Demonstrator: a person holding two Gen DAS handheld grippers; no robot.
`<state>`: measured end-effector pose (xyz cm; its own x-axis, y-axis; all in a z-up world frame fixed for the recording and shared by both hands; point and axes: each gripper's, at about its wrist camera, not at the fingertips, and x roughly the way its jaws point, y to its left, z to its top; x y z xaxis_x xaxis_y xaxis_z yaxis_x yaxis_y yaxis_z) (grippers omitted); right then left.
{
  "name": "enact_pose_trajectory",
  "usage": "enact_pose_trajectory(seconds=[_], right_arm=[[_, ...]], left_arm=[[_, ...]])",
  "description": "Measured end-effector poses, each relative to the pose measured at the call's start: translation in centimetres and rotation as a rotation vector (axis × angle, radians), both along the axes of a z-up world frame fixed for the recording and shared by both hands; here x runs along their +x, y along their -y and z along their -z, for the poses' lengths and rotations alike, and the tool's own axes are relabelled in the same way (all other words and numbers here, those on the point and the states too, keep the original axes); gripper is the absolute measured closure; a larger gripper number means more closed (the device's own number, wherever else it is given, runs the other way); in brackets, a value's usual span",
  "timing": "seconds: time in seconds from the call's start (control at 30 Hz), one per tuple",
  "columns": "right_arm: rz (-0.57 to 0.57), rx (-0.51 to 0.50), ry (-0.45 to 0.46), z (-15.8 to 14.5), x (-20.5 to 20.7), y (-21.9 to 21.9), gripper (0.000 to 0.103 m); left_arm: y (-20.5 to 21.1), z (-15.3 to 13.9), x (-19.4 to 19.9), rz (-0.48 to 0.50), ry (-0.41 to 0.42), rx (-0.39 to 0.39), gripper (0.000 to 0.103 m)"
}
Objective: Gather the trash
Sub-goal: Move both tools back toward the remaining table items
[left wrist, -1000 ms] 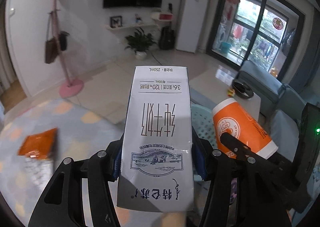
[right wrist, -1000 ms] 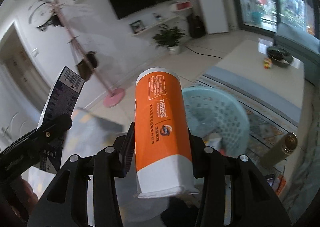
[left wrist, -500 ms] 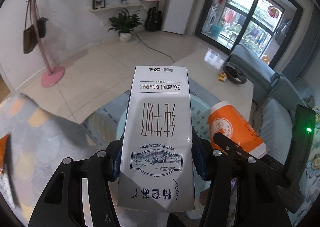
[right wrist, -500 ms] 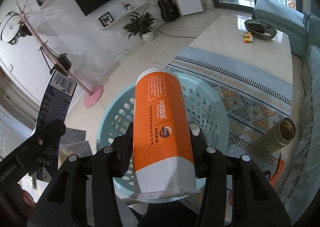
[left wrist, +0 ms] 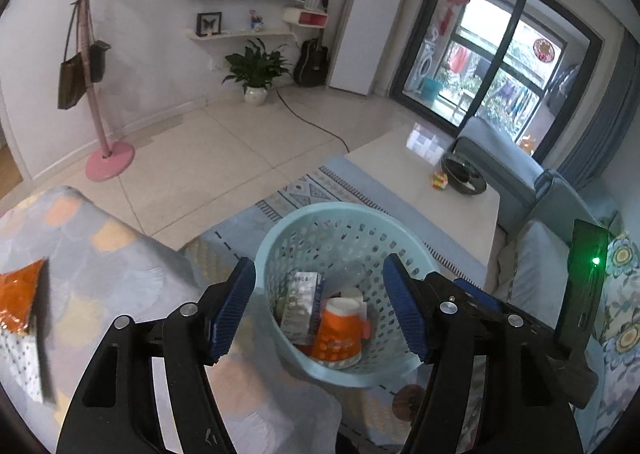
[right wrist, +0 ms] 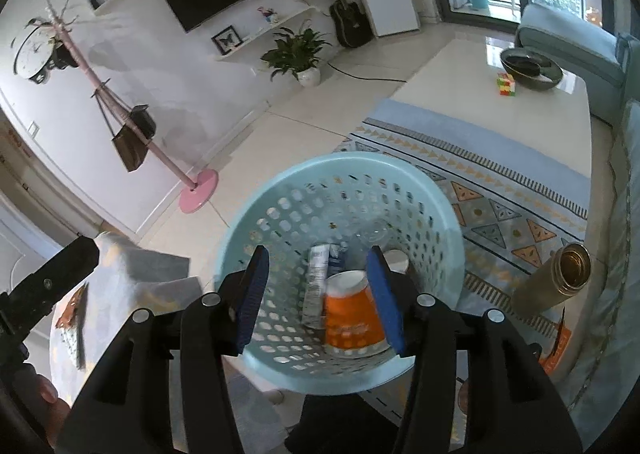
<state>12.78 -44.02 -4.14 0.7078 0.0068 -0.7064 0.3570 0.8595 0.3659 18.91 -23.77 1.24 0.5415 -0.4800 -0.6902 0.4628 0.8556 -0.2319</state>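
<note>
A light blue perforated basket stands on the floor below both grippers. Inside it lie a white milk carton and an orange paper cup, mouth up, side by side. My left gripper hovers over the basket with its jaws opening and nothing between its blue pads. My right gripper is open above the same basket, also holding nothing. An orange snack packet lies on the patterned blanket at the left.
A gold thermos bottle stands on the rug right of the basket. The coffee table behind carries a puzzle cube and a dark bowl. A pink coat stand is on the tiled floor. Sofa cushions lie at the right.
Both grippers let go: the milk carton left the left jaws and the orange cup left the right jaws, and both now lie in the basket. Both views dipped toward the basket.
</note>
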Motion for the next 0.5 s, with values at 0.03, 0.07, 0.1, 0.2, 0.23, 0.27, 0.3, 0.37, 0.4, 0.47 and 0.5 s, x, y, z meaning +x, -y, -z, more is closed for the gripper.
enact_pose_trajectory(seconds=[0.03,0.07,0.1,0.2,0.23,0.27,0.3,0.37,0.4,0.47,0.5], right_arm=[[-0.006,-0.007,0.005,-0.4,-0.1,-0.5,0.056],[-0.016,-0.013,0.014,-0.9,-0.2,-1.0,0.056],[-0.031,-0.019,0.025,-1.6,-0.3,-1.7,0.056],[-0.07,-0.043,0.059,-3.2,-0.6,-3.6,0.056],[-0.082,-0.05,0.068,-3.7,-0.7,-4.2,0.056],[-0.101,-0.058,0.08,-4.3,-0.7,-5.1,0.056],[-0.122,-0.066,0.091,-4.9,-0.7,-6.0,0.056],[-0.156,-0.075,0.104,-5.6,-0.6,-7.7,0.056],[-0.176,-0.077,0.109,-5.9,-0.5,-8.7,0.056],[-0.234,-0.073,0.118,-6.5,0.0,-11.1,0.056],[-0.255,-0.072,0.119,-6.6,0.1,-12.1,0.056]], left_arm=[[-0.5,-0.3,-0.3,-0.007,0.006,-0.004,0.038],[-0.9,-0.7,-0.5,-0.013,0.011,-0.008,0.038],[-1.4,-0.9,-0.7,-0.018,0.016,-0.012,0.038],[-3.8,-2.3,-1.5,-0.051,0.052,-0.023,0.038],[-4.4,-2.8,-1.7,-0.063,0.064,-0.026,0.038],[-5.5,-3.2,-2.0,-0.081,0.079,-0.031,0.038],[-6.3,-3.6,-2.2,-0.097,0.09,-0.035,0.038],[-8.8,-4.3,-2.7,-0.138,0.108,-0.048,0.038],[-9.8,-4.6,-2.9,-0.156,0.114,-0.053,0.038],[-12.3,-5.0,-3.2,-0.201,0.125,-0.058,0.038],[-13.6,-5.2,-3.2,-0.228,0.128,-0.056,0.038]])
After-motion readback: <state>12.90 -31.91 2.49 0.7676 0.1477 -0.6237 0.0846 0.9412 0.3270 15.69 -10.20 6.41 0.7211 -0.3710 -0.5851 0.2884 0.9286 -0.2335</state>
